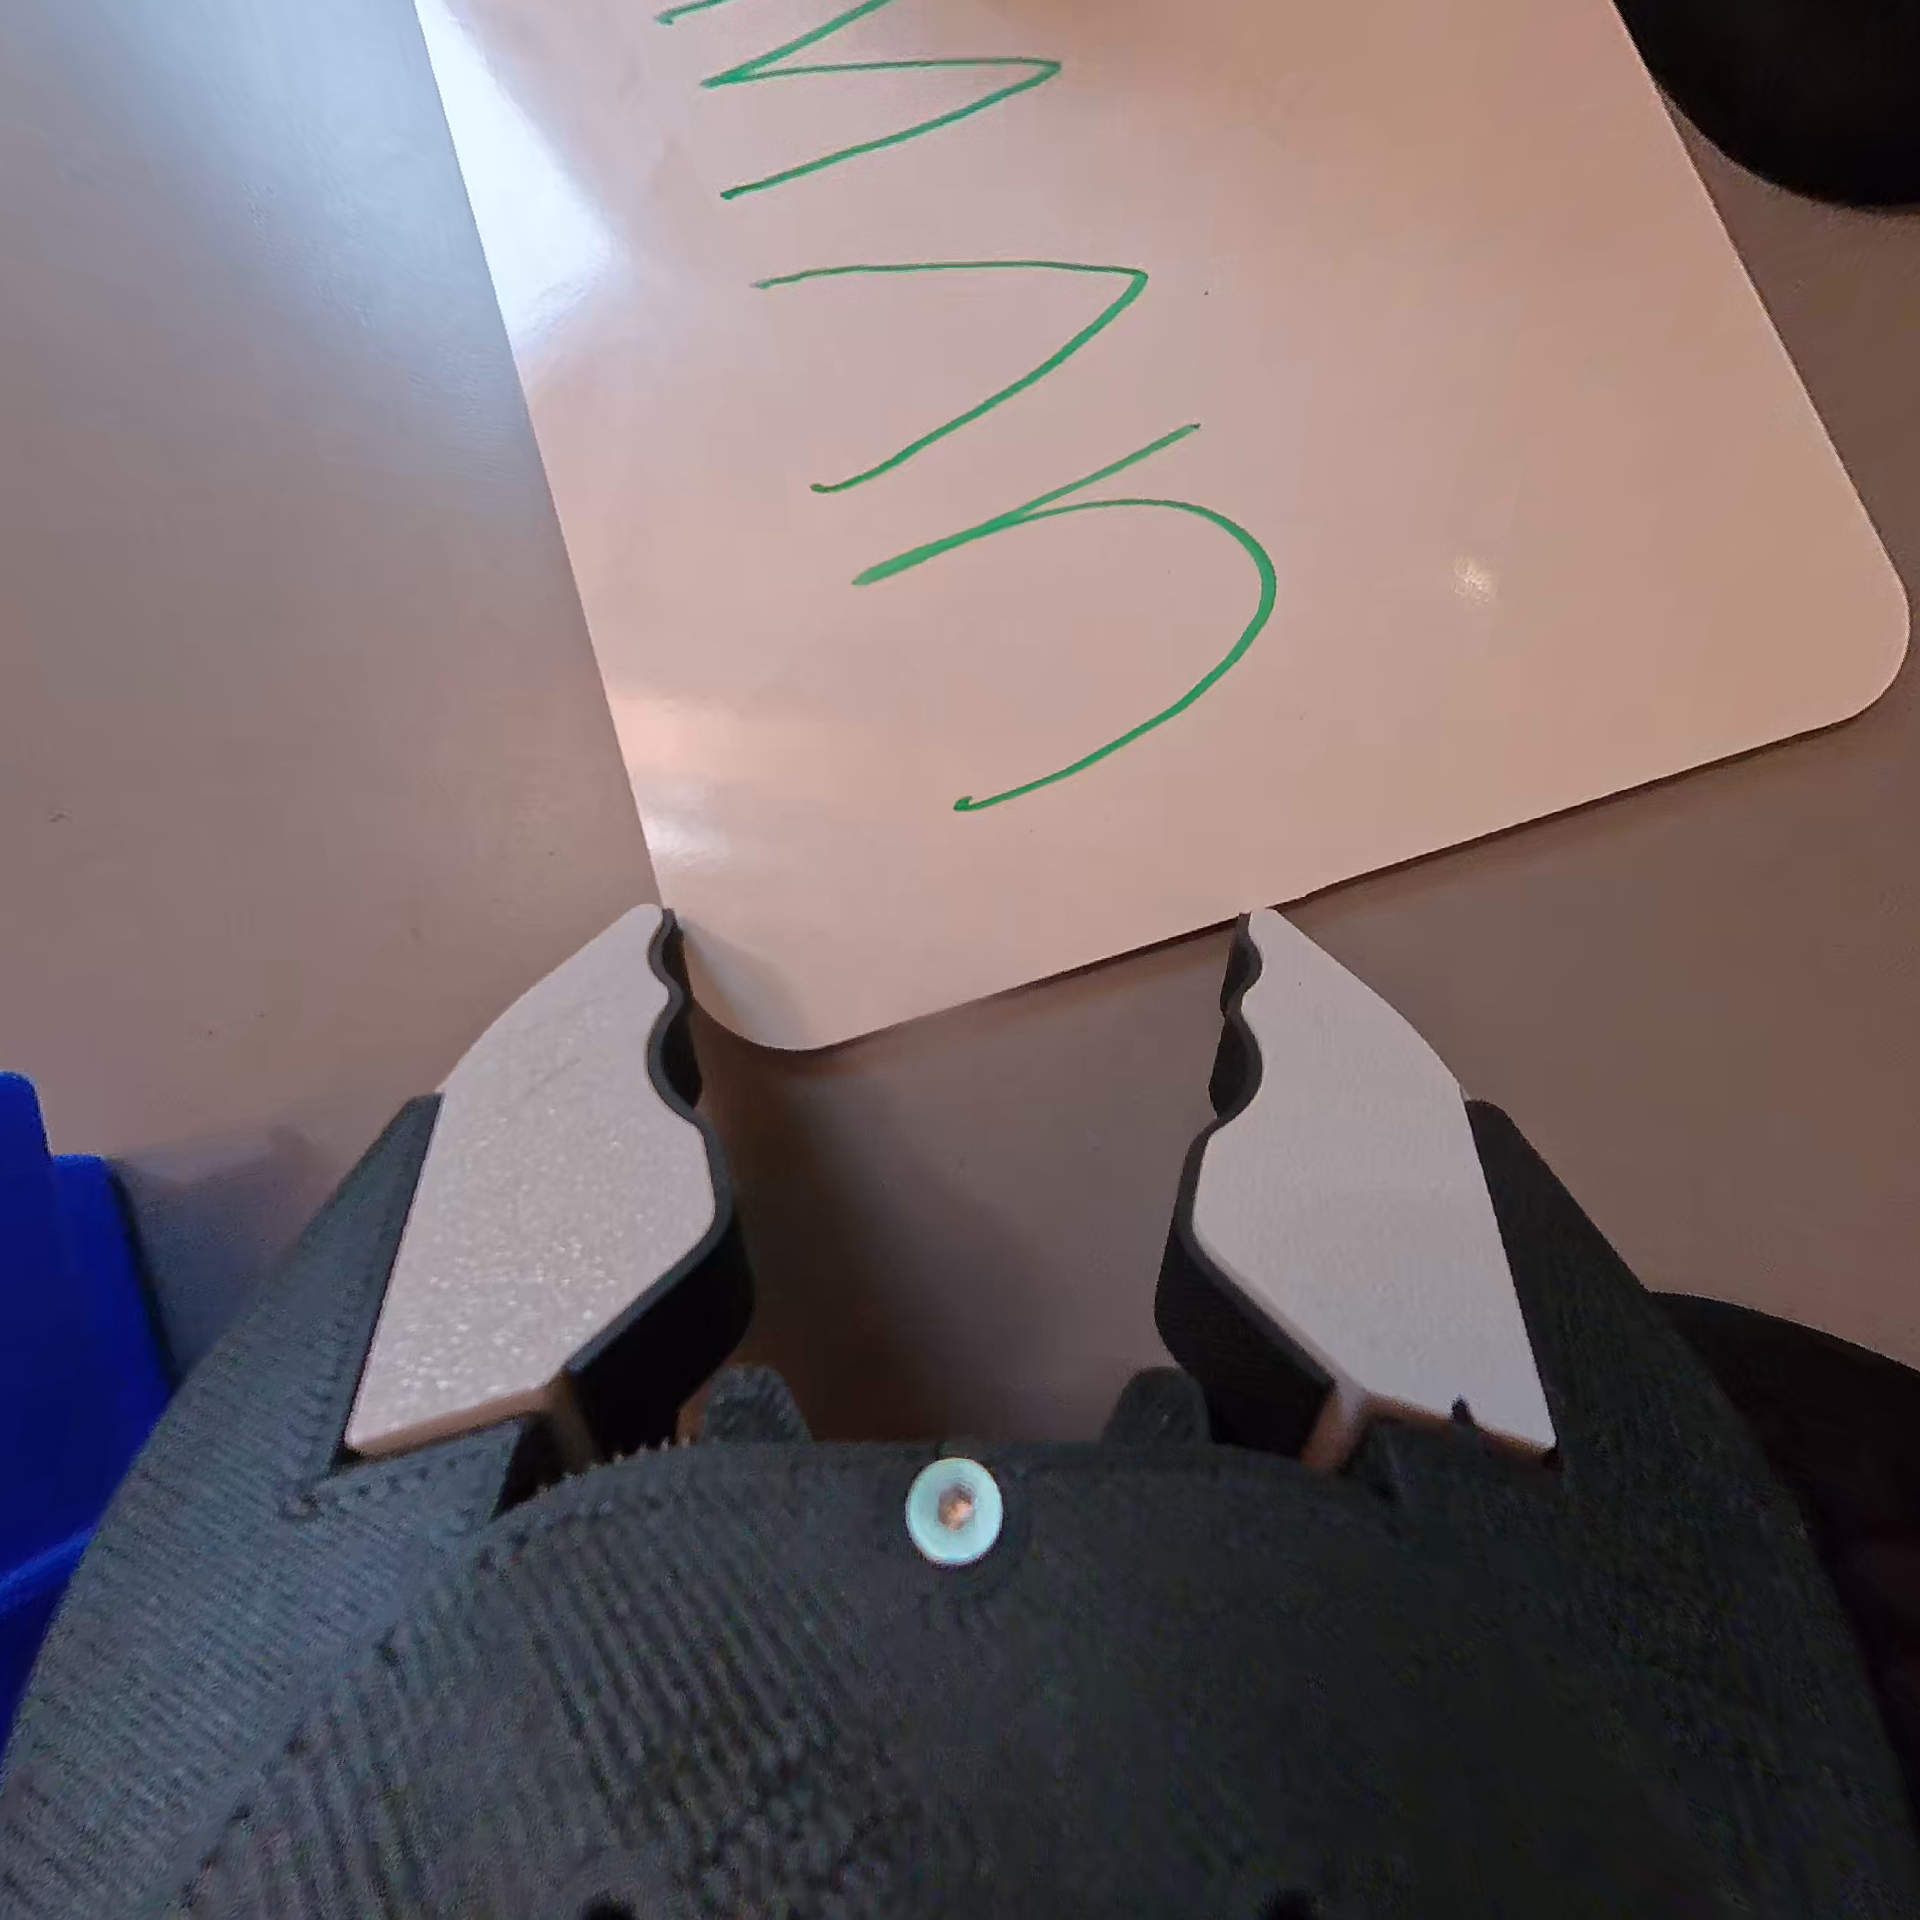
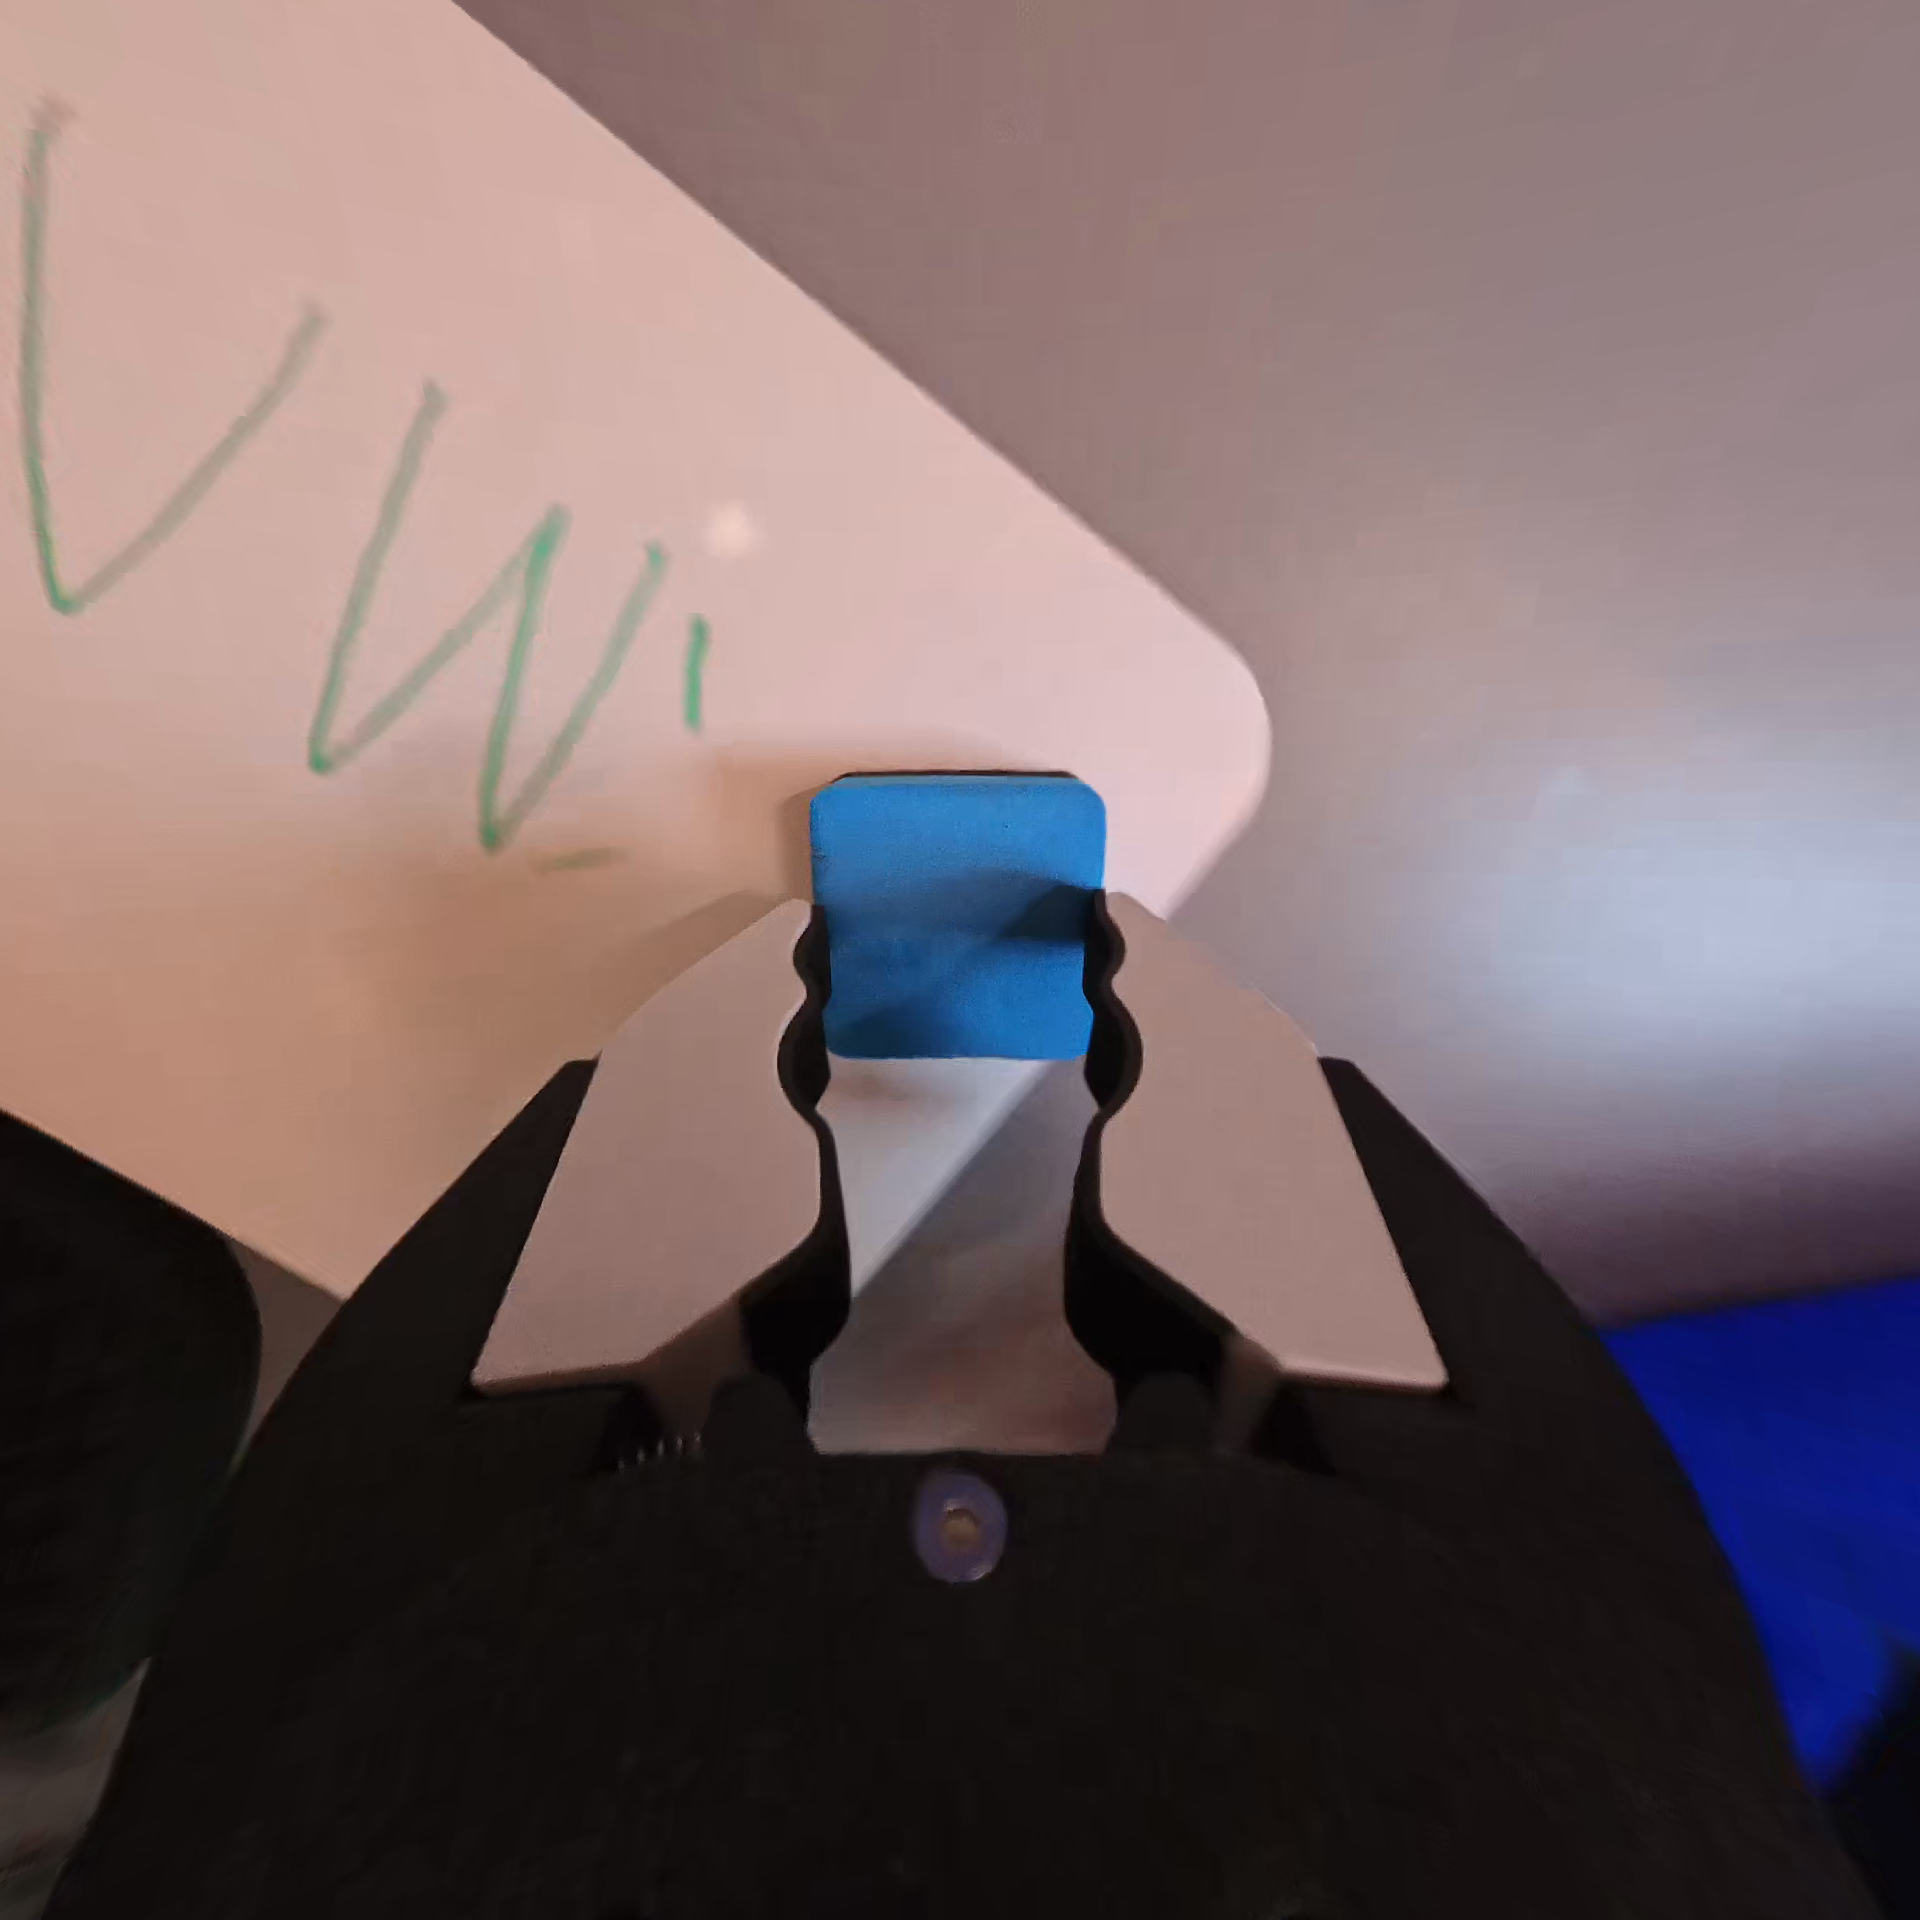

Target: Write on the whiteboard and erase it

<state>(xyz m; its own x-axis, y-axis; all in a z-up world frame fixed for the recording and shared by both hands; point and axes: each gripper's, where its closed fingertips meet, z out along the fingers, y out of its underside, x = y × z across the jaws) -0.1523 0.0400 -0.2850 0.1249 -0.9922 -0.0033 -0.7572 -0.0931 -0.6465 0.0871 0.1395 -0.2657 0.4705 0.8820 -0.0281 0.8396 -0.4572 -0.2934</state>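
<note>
A white whiteboard (image 1: 1403, 436) with rounded corners lies flat on the grey table, with green marker strokes (image 1: 1039, 374) across it. My left gripper (image 1: 956, 920) is open and empty, its fingertips at the board's near corner. My right gripper (image 2: 951, 914) is shut on a small blue eraser (image 2: 956, 894), whose dark underside rests on the whiteboard (image 2: 935, 520) near a rounded corner. The green strokes (image 2: 416, 623) lie just left of the eraser, and the one nearest it looks partly wiped.
The grey table (image 1: 260, 520) surrounds the board. A blue object (image 1: 52, 1351) sits at the left edge of the left wrist view, and a blue object (image 2: 1766, 1507) shows at the lower right of the right wrist view. A dark object (image 1: 1818, 94) lies past the board's far right. Tip to tip, the grippers are about 25 cm apart.
</note>
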